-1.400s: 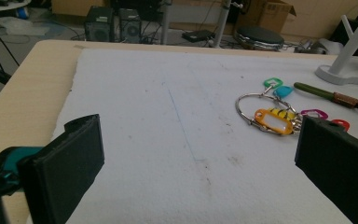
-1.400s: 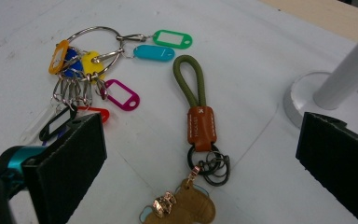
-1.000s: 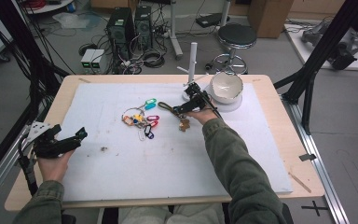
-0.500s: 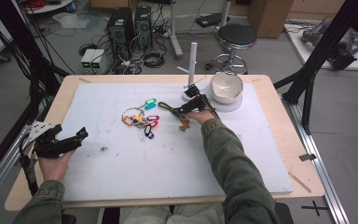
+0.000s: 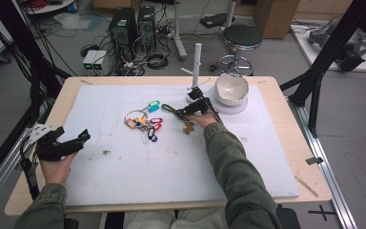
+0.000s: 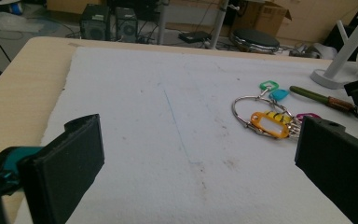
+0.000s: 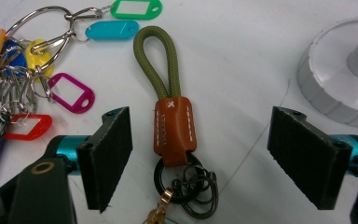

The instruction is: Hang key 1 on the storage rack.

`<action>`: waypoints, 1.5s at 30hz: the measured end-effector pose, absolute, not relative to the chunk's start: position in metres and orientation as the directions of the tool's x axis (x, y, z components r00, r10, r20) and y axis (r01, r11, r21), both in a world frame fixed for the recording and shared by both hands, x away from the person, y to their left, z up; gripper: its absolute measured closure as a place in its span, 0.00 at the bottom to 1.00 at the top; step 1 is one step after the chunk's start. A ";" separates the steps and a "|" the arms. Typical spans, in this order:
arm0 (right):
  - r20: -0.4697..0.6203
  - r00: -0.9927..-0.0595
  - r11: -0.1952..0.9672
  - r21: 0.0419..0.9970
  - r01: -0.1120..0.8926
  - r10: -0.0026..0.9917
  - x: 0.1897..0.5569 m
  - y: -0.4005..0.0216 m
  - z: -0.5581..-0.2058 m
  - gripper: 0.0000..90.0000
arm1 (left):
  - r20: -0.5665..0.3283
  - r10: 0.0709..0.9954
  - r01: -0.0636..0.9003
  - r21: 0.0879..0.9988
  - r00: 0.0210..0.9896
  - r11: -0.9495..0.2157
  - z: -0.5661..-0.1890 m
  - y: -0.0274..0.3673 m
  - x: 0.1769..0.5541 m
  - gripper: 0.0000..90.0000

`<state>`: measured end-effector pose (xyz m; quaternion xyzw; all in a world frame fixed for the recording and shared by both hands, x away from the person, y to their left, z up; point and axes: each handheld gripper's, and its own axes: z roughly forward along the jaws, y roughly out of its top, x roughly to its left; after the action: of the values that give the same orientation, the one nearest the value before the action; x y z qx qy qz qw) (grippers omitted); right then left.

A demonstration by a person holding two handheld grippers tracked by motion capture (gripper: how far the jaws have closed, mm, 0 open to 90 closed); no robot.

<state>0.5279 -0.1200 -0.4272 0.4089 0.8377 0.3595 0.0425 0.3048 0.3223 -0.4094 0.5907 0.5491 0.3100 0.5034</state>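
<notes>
1. Black jaws on the left hand-held gripper [image 5: 76,140] stand wide apart with nothing between them. It sits at the near left edge of the counter [image 5: 276,90], on the white foam sheet [image 5: 124,171], well apart from the action.

2. Next over, the bunch of coloured key tags [image 5: 145,125] on its big ring lies mid-sheet, just left of the strap. Not the target as far as I can judge.

3. Olive cord key strap [image 7: 165,79] with the brown leather sleeve [image 7: 173,128] is what the right hand-held gripper [image 5: 183,112] is going for. In the right gripper view it lies flat between the two jaws, long axis running straight away from the gripper, cord loop at the far end, black ring and small rings at the near end.

4. Those right jaws have just been closing, but the pads aren't touching the sleeve yet, gap on both sides. So still open, straddling it, and squeezing across the narrow width looks right.

5. Far right: white bowl [image 5: 231,88] on its stand, clear of the grab.
</notes>
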 end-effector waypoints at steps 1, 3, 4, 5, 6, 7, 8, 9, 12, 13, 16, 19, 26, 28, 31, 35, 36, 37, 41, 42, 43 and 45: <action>0.226 -0.662 0.405 0.637 0.656 0.715 0.528 -0.119 -0.428 0.29 | -0.187 0.961 0.336 0.935 0.203 0.111 -0.409 0.322 0.305 0.02; 0.222 -0.672 0.415 0.639 0.647 0.707 0.527 -0.117 -0.430 0.34 | -0.189 0.961 0.338 0.934 0.202 0.113 -0.409 0.322 0.305 0.02; 0.229 -0.676 0.415 0.640 0.647 0.700 0.527 -0.116 -0.430 0.36 | -0.190 0.961 0.338 0.934 0.202 0.113 -0.409 0.322 0.305 0.02; 0.225 -0.683 0.422 0.642 0.640 0.694 0.527 -0.115 -0.431 0.39 | -0.191 0.960 0.339 0.934 0.203 0.114 -0.410 0.322 0.305 0.02; 0.219 -0.684 0.425 0.642 0.638 0.696 0.527 -0.114 -0.432 0.43 | -0.191 0.960 0.339 0.934 0.204 0.113 -0.410 0.322 0.305 0.02; 0.225 -0.677 0.420 0.636 0.647 0.701 0.526 -0.113 -0.432 0.47 | -0.191 0.960 0.338 0.934 0.203 0.114 -0.410 0.322 0.305 0.02; 0.215 -0.684 0.427 0.643 0.636 0.697 0.527 -0.113 -0.433 0.51 | -0.191 0.960 0.340 0.934 0.203 0.114 -0.410 0.322 0.306 0.02; 0.211 -0.682 0.427 0.642 0.637 0.701 0.527 -0.113 -0.433 0.55 | -0.191 0.960 0.339 0.934 0.204 0.114 -0.410 0.322 0.306 0.02; 0.218 -0.687 0.427 0.644 0.635 0.693 0.527 -0.112 -0.434 0.64 | -0.190 0.960 0.339 0.934 0.205 0.113 -0.410 0.322 0.306 0.02; 0.228 -0.687 0.428 0.637 0.641 0.690 0.527 -0.112 -0.433 0.68 | -0.191 0.960 0.339 0.934 0.205 0.113 -0.410 0.322 0.306 0.02; 0.218 -0.697 0.441 0.638 0.632 0.683 0.525 -0.109 -0.434 0.76 | -0.191 0.960 0.339 0.934 0.205 0.114 -0.410 0.322 0.306 0.02; 0.216 -0.702 0.445 0.639 0.628 0.679 0.526 -0.108 -0.432 0.80 | -0.192 0.960 0.339 0.934 0.204 0.114 -0.410 0.323 0.305 0.02; 0.201 -0.699 0.457 0.628 0.630 0.686 0.523 -0.102 -0.428 0.84 | -0.188 0.961 0.337 0.935 0.203 0.112 -0.410 0.323 0.305 0.02; 0.205 -0.698 0.456 0.627 0.632 0.686 0.522 -0.102 -0.427 0.84 | -0.189 0.961 0.338 0.935 0.204 0.112 -0.409 0.323 0.305 0.02; 0.205 -0.697 0.454 0.627 0.633 0.688 0.519 -0.102 -0.424 0.84 | -0.185 0.961 0.339 0.935 0.206 0.107 -0.410 0.323 0.305 0.02; 0.205 -0.693 0.446 0.634 0.632 0.691 0.515 -0.105 -0.415 0.84 | -0.183 0.962 0.338 0.935 0.205 0.106 -0.409 0.323 0.304 0.02; 0.201 -0.699 0.444 0.646 0.621 0.686 0.513 -0.107 -0.410 0.84 | -0.185 0.961 0.339 0.935 0.205 0.107 -0.409 0.323 0.304 0.02; 0.201 -0.699 0.444 0.646 0.621 0.686 0.513 -0.107 -0.410 0.84 | -0.185 0.961 0.338 0.935 0.207 0.107 -0.409 0.323 0.304 0.02; 0.198 -0.701 0.437 0.659 0.613 0.685 0.507 -0.112 -0.397 0.84 | -0.182 0.961 0.339 0.935 0.209 0.103 -0.409 0.322 0.304 0.02; 0.199 -0.702 0.432 0.665 0.609 0.684 0.505 -0.114 -0.394 0.84 | -0.183 0.961 0.338 0.935 0.209 0.105 -0.409 0.322 0.304 0.02; 0.199 -0.697 0.424 0.670 0.610 0.689 0.503 -0.116 -0.390 0.84 | -0.185 0.960 0.338 0.935 0.208 0.107 -0.409 0.322 0.304 0.02; 0.204 -0.697 0.409 0.685 0.603 0.687 0.500 -0.120 -0.386 0.84 | -0.185 0.960 0.339 0.935 0.209 0.107 -0.409 0.322 0.304 0.02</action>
<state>0.4998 -0.1198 -0.3857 0.3851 0.8375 0.3839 0.0547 0.3035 0.3225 -0.4089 0.5927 0.5478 0.3089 0.5032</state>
